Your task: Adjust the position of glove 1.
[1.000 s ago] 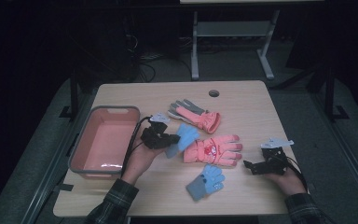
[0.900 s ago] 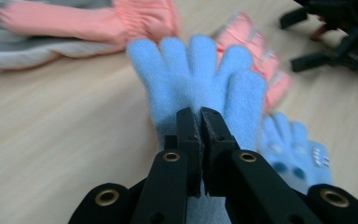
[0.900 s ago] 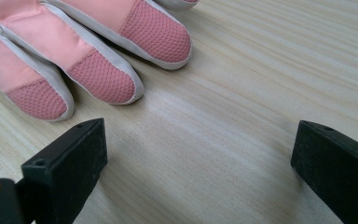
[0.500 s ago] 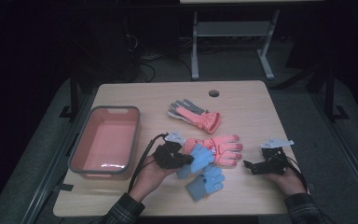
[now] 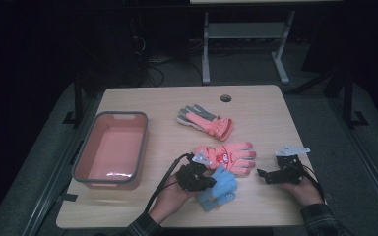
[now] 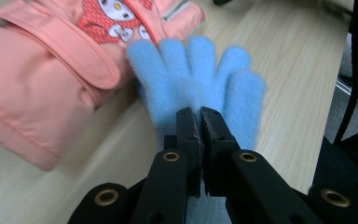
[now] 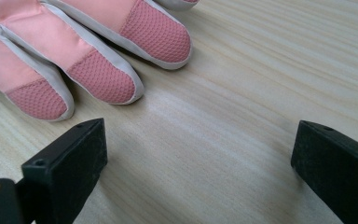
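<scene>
Since one second ago, left tongs carry one blue glove from near the tray down onto the second blue glove, jaws pinching its cuff. Right tongs rest spread on the table. Better to align fingers before releasing. Pink glove shows a cartoon face, no readable writing.

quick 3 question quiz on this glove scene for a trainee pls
1. True or false: the left gripper is shut on a fluffy light blue fleece glove.
2. How do the right gripper jaws stand: A) wide open over bare wood, B) clamped on a glove?
3. What lies inside the pink plastic tub with the grey rim?

Key
1. True.
2. A; the pink padded glove with a cartoon patch lies just beyond them.
3. Nothing.
</scene>
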Tool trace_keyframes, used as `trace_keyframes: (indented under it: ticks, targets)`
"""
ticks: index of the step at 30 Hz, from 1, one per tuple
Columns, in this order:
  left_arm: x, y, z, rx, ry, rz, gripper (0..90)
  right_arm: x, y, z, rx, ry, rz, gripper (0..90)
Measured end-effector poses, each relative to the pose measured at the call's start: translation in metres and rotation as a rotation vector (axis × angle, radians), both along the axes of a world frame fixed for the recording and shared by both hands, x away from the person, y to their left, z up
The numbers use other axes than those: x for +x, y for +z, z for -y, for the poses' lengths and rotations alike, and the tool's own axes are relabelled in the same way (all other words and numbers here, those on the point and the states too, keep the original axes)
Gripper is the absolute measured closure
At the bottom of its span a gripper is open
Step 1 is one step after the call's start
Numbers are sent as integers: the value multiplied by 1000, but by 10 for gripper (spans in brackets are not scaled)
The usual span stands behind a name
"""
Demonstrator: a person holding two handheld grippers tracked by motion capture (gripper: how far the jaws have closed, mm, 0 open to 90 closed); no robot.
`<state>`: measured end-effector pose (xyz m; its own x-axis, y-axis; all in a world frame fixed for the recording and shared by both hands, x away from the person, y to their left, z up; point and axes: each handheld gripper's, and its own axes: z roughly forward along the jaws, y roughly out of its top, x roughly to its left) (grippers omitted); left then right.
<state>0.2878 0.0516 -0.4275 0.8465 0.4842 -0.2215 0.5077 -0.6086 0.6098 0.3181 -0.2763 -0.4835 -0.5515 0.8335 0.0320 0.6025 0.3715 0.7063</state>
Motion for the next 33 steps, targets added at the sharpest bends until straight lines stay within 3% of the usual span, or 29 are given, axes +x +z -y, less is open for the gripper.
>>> trace_keyframes:
  ticks: [2,6,7,9,15,16,21,26,33]
  targets:
    - [-2,-3,3,-8,14,-3,863,0,0,0,-1,0,0,29]
    - [-3,-6,5,16,-8,-1,848,0,0,0,-1,0,0,29]
    - [-4,-7,7,9,-5,3,792,0,0,0,0,0,0,29]
    - [-4,-7,7,-2,-18,0,769,0,0,0,0,0,0,29]
    - [-1,-5,8,-24,-83,22,471,0,0,0,0,0,0,29]
    - [0,-7,9,-8,-109,37,428,0,0,0,0,0,0,29]
    - [0,-14,16,20,-136,87,250,0,0,0,0,0,0,29]
    - [-2,-22,26,46,-148,98,181,0,0,0,0,-1,0,29]
    - [-4,-33,33,85,-151,109,180,0,0,0,0,-1,0,29]
